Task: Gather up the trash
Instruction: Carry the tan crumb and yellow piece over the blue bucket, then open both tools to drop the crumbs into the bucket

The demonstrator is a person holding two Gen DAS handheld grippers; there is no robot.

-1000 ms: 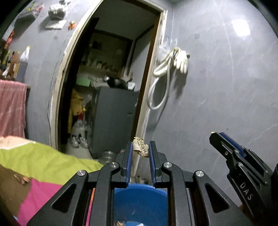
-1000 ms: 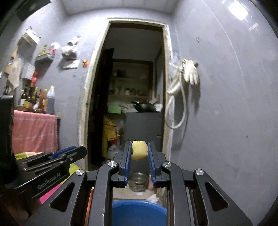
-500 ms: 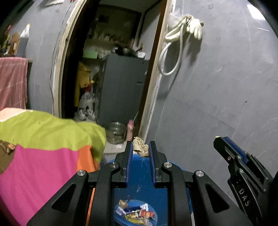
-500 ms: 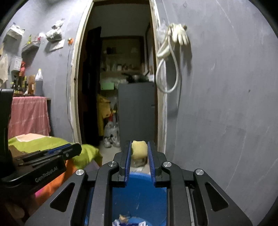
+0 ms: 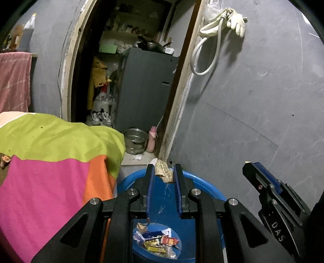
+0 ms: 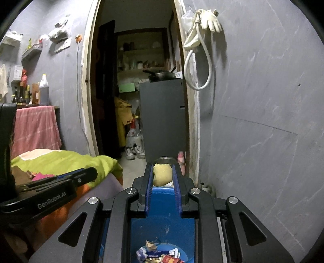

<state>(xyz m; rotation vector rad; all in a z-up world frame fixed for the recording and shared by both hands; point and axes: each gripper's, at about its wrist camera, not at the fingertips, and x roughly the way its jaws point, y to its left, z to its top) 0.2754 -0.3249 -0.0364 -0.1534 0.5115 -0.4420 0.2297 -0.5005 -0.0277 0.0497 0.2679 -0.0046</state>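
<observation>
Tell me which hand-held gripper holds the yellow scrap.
The right hand-held gripper holds the smooth yellow scrap. The left hand-held gripper grips a brown, fibrous scrap instead. Both are above the blue bin.

The left tool point(image 5: 163, 175) pinches a crumpled brown scrap point(image 5: 163, 174) above the blue bin point(image 5: 204, 187) holding wrappers point(image 5: 157, 240).

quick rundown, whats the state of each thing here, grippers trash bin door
left gripper: shut on brown scrap
right gripper: shut on yellow lump
blue bin: open, wrappers at bottom, below both grippers
doorway: open
glove: hanging on wall
</observation>
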